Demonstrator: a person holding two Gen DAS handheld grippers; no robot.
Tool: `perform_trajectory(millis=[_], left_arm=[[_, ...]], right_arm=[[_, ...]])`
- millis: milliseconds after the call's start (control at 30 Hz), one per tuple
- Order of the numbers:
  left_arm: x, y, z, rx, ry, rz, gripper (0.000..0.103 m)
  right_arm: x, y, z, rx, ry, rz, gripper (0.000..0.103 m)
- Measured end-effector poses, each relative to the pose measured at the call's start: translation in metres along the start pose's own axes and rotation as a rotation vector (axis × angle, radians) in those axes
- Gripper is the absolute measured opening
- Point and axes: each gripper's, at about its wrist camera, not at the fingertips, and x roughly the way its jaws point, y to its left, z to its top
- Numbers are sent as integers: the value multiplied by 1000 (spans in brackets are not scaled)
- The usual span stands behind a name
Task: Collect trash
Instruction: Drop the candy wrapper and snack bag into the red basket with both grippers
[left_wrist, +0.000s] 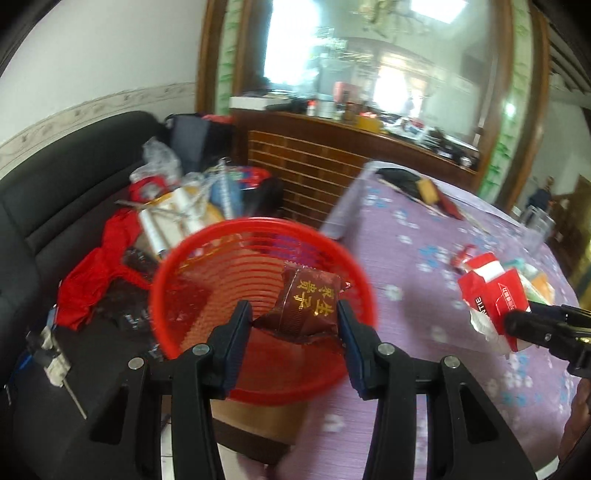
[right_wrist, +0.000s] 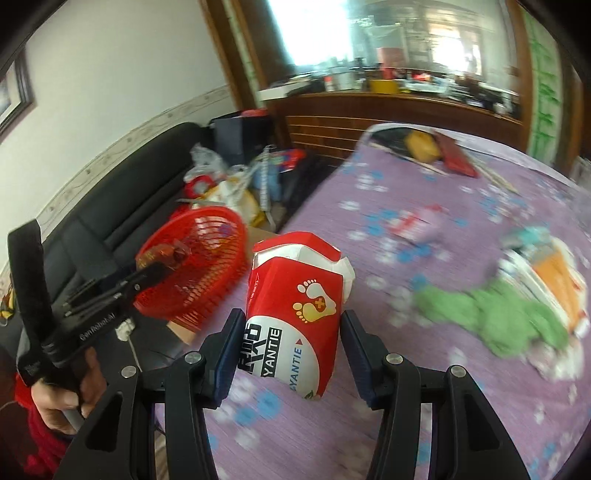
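Observation:
My left gripper (left_wrist: 294, 316) is shut on a dark brown snack wrapper (left_wrist: 303, 306) with gold lettering, held over the mouth of a red mesh basket (left_wrist: 207, 258). In the right wrist view that same left gripper (right_wrist: 162, 264) carries the wrapper (right_wrist: 162, 254) in front of the red basket (right_wrist: 199, 266), and a hand grips its handle. My right gripper (right_wrist: 293, 325) is shut on a crumpled red-and-white carton (right_wrist: 295, 317) printed with footprints, above the purple flowered tablecloth (right_wrist: 369, 424). The left wrist view shows the carton (left_wrist: 491, 299) at the right with the right gripper (left_wrist: 517, 321) behind it.
A black sofa (left_wrist: 66, 177) piled with bags, red cloth and boxes lies left of the table. On the cloth farther right are a green rag (right_wrist: 495, 317), an orange-and-white packet (right_wrist: 554, 280) and a small pink packet (right_wrist: 417, 221). A wooden cabinet (left_wrist: 314, 162) with a mirror stands behind.

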Motion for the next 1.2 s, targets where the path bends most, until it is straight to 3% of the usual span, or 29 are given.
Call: perform_trajectory(millis=[333,500,767,967,1200], left_arm=[[20,43,14,-65,26,34,46],[27,43,19,-78,31,28,56],[18,21,20,-42,7,-17,58],[16,-1,21,-7,-22,-7,63],[12,5,15,-38,10,-48,63]], right_arm=[[64,66,43,-56,57,84,58],[87,72,55,-49,90,102,64],[60,28,46,34,54,103,64],[30,-13,34,100,30,104,64],[17,-22,21,104,31,111,64]])
